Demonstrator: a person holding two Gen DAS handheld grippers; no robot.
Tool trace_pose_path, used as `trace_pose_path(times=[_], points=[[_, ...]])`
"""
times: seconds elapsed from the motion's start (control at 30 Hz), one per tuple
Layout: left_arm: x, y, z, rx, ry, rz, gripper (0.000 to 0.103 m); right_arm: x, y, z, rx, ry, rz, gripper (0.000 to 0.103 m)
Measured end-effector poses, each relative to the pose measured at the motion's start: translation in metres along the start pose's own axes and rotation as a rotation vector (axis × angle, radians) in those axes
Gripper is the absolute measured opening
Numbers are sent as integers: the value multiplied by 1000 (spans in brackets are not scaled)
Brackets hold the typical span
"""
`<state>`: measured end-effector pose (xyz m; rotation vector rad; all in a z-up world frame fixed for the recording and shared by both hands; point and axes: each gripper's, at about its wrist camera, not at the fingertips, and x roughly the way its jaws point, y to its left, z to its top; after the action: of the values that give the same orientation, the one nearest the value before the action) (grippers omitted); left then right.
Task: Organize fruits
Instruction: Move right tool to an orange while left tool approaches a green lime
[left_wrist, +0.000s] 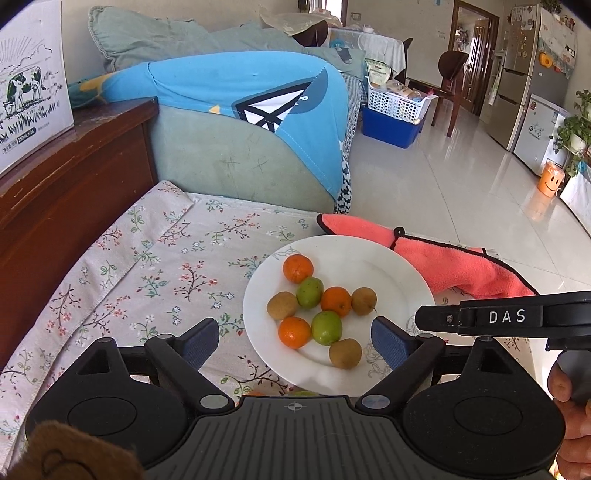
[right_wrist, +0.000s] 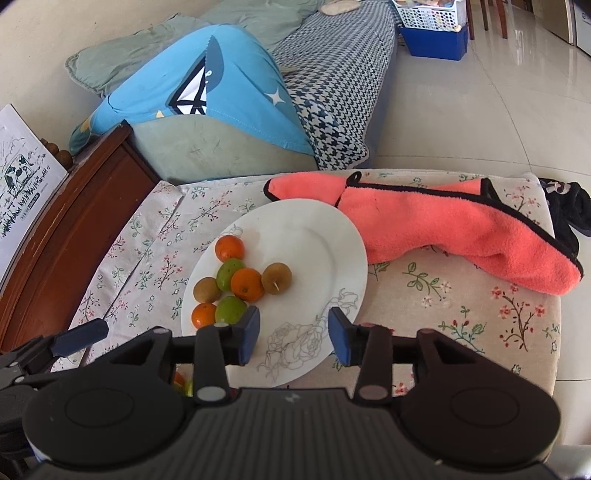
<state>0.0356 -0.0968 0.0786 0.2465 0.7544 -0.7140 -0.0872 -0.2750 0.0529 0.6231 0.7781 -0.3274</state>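
Note:
A white plate sits on a floral tablecloth and holds several small fruits: oranges, green fruits and brown kiwis. My left gripper is open and empty, its jaws wide over the plate's near edge around the nearest fruits. My right gripper is open and empty over the plate's near right rim; its side shows in the left wrist view.
A pink towel lies behind and right of the plate. A dark wooden cabinet with a milk carton box stands to the left. A sofa with a blue cover is behind. A black cloth lies at the far right edge.

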Motion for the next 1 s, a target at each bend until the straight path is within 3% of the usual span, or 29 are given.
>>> trace_pose_path(times=[0.37, 0.63, 1.0], points=[[-25, 37, -14, -63, 57, 33, 91, -11, 12, -17, -102, 39, 77, 46], [-19, 54, -29, -61, 120, 26, 91, -9, 30, -41, -227, 105, 129, 46], [-18, 58, -40, 39, 105, 129, 91, 3, 55, -69, -354, 163, 180, 45]])
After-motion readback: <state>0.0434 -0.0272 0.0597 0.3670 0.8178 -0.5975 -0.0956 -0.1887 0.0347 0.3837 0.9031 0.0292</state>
